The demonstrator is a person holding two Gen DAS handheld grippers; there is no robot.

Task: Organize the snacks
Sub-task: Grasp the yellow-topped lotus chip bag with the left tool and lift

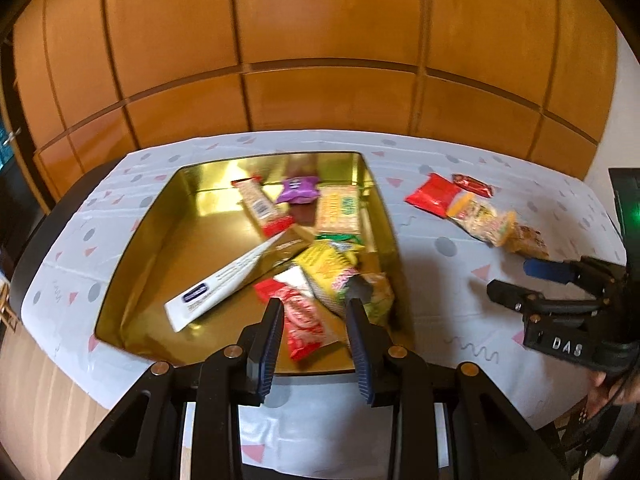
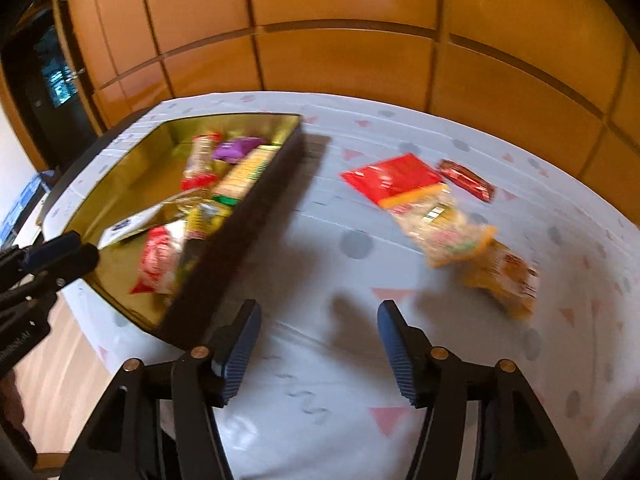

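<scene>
Several bright snack packets (image 1: 308, 280) fill a gold tin (image 1: 132, 264).

Snacks (image 1: 308, 240) in tin (image 1: 132, 256), packets (image 1: 476, 212) right

Motion blur smears the print on the loose snack packets (image 2: 444, 216).

Warm, fairly bright indoor light, yellow-orange cast off the wood wall (image 1: 320, 40). Gold tin (image 1: 132, 264) throws glare & reflections on its inner walls. Soft shadows on the tablecloth (image 2: 320, 240) under the right gripper (image 2: 318, 332), dark shadow beside the tin. Both views motion-blurred, esp. the snack packs (image 2: 444, 220); print mostly unreadable. Strong fisheye bend, black vignette at corners.
</scene>
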